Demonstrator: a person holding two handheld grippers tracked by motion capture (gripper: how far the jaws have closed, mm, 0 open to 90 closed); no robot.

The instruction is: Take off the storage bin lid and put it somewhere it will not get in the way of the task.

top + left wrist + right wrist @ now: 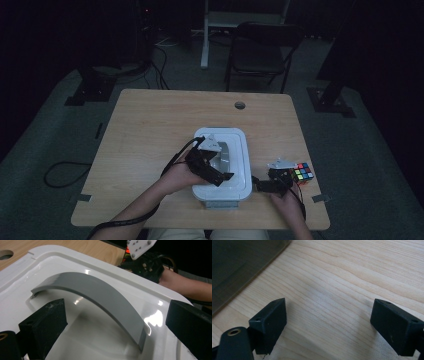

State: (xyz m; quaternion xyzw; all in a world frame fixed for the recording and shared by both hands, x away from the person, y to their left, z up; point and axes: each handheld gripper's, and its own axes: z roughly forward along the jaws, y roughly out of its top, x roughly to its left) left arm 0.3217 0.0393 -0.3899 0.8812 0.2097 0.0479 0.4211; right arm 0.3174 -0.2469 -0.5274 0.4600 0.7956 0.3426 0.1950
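A white box lid with a grey arched handle sits at the middle of the wooden table. My left gripper hovers over the lid. In the left gripper view, the left gripper stands open with its jaws either side of the grey handle, not touching it, above the white lid. My right gripper rests low over the table to the right of the box. It is open, with only bare wood between its jaws.
A multicoloured puzzle cube lies on the table just right of the right gripper. A round cable hole is near the far edge. A folding chair stands beyond the table. A dark grey surface borders the wood.
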